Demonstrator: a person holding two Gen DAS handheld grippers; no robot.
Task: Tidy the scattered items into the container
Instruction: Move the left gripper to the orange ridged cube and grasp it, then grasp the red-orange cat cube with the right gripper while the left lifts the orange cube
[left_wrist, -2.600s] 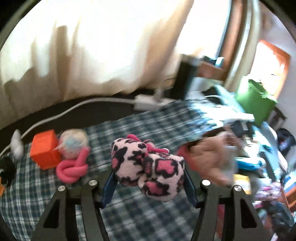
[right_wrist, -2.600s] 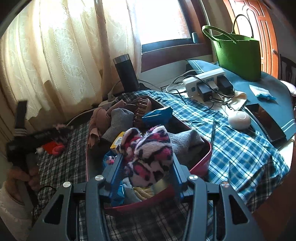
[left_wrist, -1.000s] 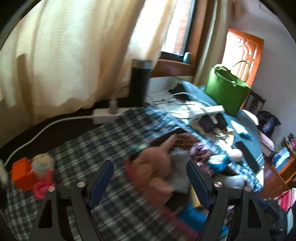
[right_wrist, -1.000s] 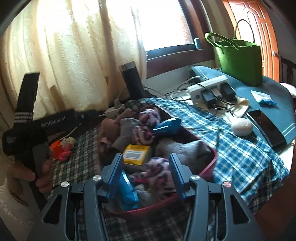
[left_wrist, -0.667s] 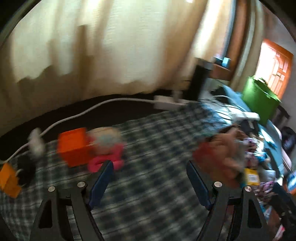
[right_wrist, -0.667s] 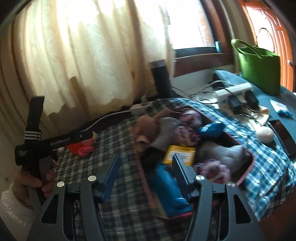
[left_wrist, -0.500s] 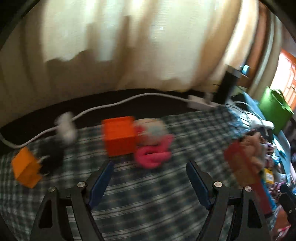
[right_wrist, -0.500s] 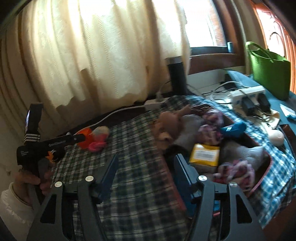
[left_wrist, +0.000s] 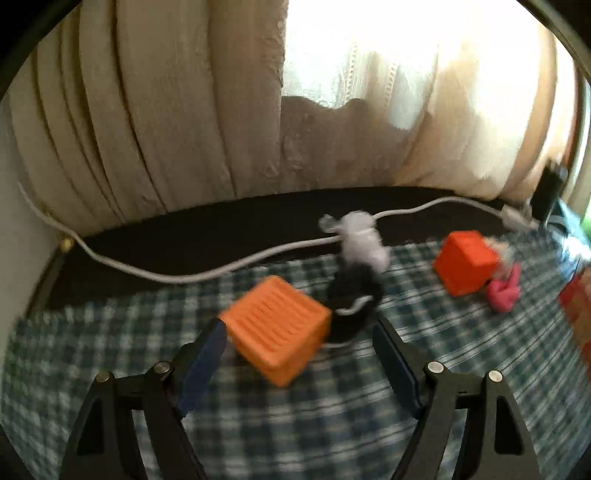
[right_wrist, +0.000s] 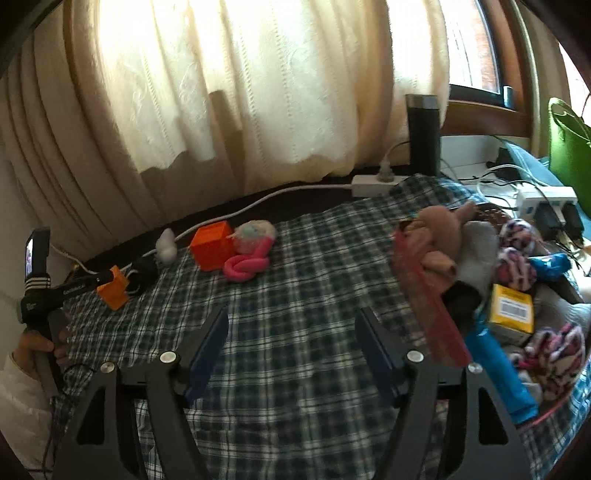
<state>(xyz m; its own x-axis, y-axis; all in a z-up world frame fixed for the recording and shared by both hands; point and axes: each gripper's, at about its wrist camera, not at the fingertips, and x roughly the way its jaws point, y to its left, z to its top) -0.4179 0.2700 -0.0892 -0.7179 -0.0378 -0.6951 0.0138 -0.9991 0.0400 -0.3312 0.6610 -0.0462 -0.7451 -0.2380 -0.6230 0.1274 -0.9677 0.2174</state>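
We have the red container (right_wrist: 424, 291) already heaped with soft toys at the right of the checked surface (right_wrist: 295, 314); our right gripper (right_wrist: 291, 343) hangs empty, fingers spread, while our left gripper (left_wrist: 299, 354), fingers also spread, frames the near orange cube (left_wrist: 277, 328) to take it next

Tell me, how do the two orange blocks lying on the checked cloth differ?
The near orange block sits tilted between the open jaws of the left gripper, showing a ribbed top face; the far orange block is well beyond it. The near one touches a black fluffy toy, the far one a pink knotted toy. The far block looks redder. Both are cube-shaped and still outside the container.
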